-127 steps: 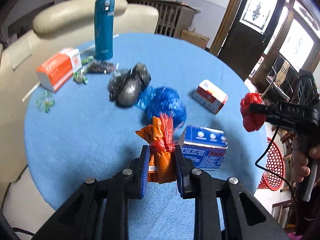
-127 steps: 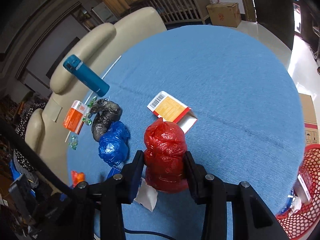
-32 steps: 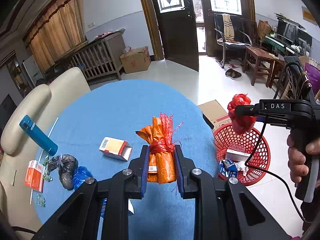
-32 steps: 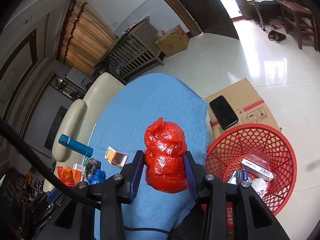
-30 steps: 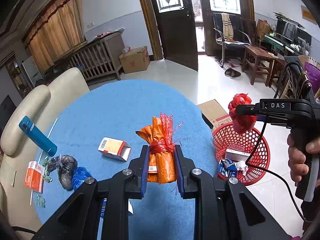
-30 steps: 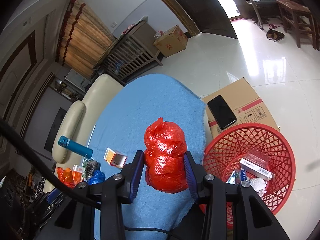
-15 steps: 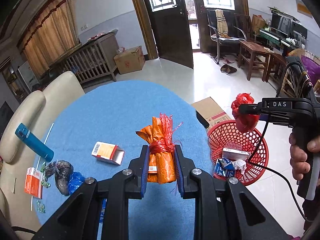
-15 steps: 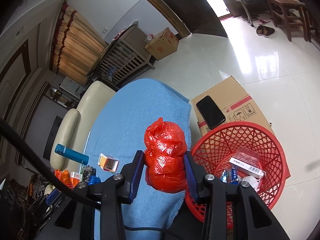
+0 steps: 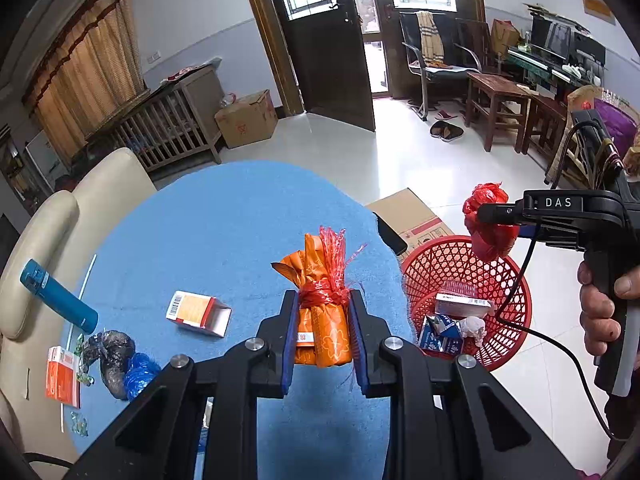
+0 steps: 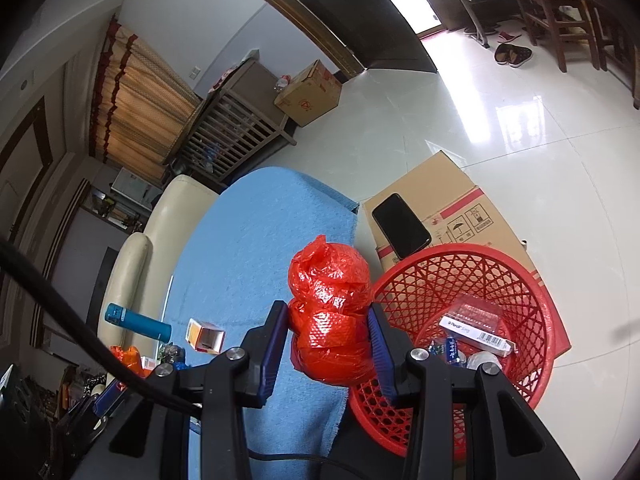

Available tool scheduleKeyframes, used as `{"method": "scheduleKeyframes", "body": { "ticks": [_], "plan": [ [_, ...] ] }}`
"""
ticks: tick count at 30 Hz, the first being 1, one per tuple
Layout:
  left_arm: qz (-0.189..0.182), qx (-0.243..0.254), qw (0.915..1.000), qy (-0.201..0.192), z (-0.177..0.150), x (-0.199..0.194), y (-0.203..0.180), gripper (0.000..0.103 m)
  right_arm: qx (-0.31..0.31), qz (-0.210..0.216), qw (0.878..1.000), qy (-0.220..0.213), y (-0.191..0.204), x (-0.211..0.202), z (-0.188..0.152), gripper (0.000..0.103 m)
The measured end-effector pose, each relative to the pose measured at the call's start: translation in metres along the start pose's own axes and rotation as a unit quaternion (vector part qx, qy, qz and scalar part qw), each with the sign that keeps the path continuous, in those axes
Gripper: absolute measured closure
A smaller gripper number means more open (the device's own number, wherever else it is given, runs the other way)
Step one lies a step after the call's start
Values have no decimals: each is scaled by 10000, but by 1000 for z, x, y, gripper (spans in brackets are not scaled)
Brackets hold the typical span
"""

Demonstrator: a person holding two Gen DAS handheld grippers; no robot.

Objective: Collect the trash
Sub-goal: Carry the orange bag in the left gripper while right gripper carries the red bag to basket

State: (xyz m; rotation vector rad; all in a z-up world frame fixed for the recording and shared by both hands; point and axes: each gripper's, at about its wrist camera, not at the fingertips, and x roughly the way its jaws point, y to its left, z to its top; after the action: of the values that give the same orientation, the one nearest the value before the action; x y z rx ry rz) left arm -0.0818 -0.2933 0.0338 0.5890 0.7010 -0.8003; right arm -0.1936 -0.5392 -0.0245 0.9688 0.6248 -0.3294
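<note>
Left gripper [image 9: 322,334]: clamped on an orange bundle [image 9: 322,320], which is held upright between the blue pads and tied near its top with red net string.
Right gripper [image 10: 328,340]: closed on a red bag [image 10: 329,314], a knotted plastic lump pinched at its lower half; the gripper is seen raised above the floor from the left wrist view [image 9: 490,216].
Red bag, position: carried in the air, just beside the near rim of the red basket [image 10: 536,292] and partly over it.
Red basket, contents: a boxed item with a barcode label [image 10: 476,330], a blue-and-white carton [image 9: 440,334] and crumpled white scraps are lying inside; the basket is set on the floor against the table edge.
Table [image 9: 224,232]: covered in blue cloth; an open orange-and-white box [image 9: 198,312], a black bag [image 9: 110,354], a blue bag [image 9: 138,374], an orange box [image 9: 62,374] and a teal bottle [image 9: 58,300] are left on it.
Cardboard box [image 10: 452,216]: placed beyond the basket, with a black phone [image 10: 400,226] lying flat on top.
</note>
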Motion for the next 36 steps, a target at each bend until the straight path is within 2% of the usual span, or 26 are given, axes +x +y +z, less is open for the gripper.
{"method": "scheduleKeyframes", "body": {
  "ticks": [26, 36],
  "plan": [
    [-261, 365, 9987, 236, 21, 28, -38, 78, 506, -155, 9986, -53, -51, -6, 10, 60],
    [-600, 544, 9955, 485, 28, 50, -68, 77, 752, -260, 9968, -62, -79, -13, 15, 60]
  ]
}}
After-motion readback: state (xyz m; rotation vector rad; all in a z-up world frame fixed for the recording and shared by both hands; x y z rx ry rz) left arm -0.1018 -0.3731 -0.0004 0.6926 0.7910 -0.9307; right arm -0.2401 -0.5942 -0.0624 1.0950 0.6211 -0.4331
